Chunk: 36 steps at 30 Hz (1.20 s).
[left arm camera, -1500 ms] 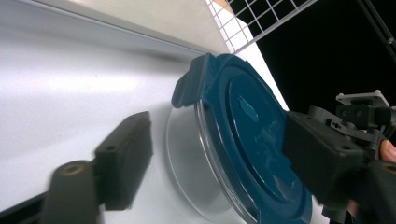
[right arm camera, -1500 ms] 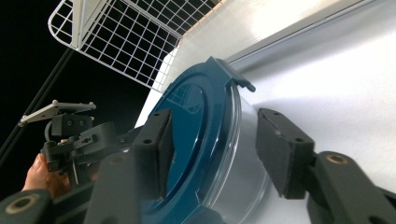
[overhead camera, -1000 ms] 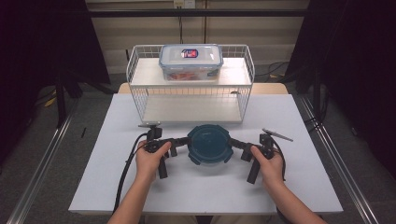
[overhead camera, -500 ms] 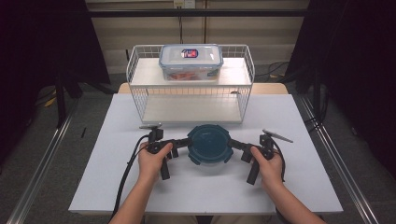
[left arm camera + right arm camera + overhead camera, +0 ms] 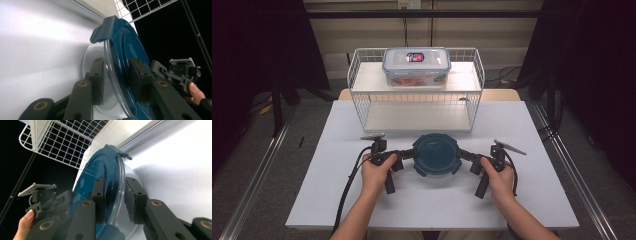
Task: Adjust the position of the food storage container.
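High view: a round bowl [image 5: 436,155] with a teal lid sits flat near the middle of the tabletop [image 5: 532,200], lid up; round, so no long axis.
Left tool [image 5: 408,154]: jaws just closing, pads over the bowl's left rim.
Right tool [image 5: 466,155]: pads clasp the right rim.
Behind: wire shelf [image 5: 362,102], close by, carrying a clear box [image 5: 416,66]; its label is unreadable.
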### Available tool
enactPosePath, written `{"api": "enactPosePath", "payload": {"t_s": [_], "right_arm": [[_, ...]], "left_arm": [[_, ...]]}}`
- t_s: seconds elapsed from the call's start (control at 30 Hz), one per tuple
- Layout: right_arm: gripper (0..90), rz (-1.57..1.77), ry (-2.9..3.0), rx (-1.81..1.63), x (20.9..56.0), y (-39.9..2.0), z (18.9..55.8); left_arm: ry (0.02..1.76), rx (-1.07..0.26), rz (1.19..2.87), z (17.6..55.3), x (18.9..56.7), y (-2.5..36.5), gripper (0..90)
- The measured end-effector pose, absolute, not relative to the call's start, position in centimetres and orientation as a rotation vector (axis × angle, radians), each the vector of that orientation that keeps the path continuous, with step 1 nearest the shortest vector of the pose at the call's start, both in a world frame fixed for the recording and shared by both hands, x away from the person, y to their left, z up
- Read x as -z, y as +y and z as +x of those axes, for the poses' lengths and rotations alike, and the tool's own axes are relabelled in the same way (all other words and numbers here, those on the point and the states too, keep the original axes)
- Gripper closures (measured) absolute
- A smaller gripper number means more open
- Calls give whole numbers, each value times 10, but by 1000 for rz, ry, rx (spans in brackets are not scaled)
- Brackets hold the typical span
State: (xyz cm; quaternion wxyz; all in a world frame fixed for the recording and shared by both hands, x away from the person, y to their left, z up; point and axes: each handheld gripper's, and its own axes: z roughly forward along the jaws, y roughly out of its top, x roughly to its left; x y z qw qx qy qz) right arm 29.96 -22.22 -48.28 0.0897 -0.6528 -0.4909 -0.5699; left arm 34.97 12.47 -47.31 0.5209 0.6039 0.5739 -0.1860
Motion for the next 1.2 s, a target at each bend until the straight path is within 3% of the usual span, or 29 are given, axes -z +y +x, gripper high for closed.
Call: {"api": "enactPosePath", "payload": {"t_s": [0.6, 1.2], "right_arm": [[737, -1946, -1416, 1730, 483, -221, 297], [751, -1856, -1339, 1839, 470, -210, 300]], "left_arm": [[1414, 399, 1394, 343, 467, 125, 724], [1357, 290, 1375, 340, 433, 137, 748]]}}
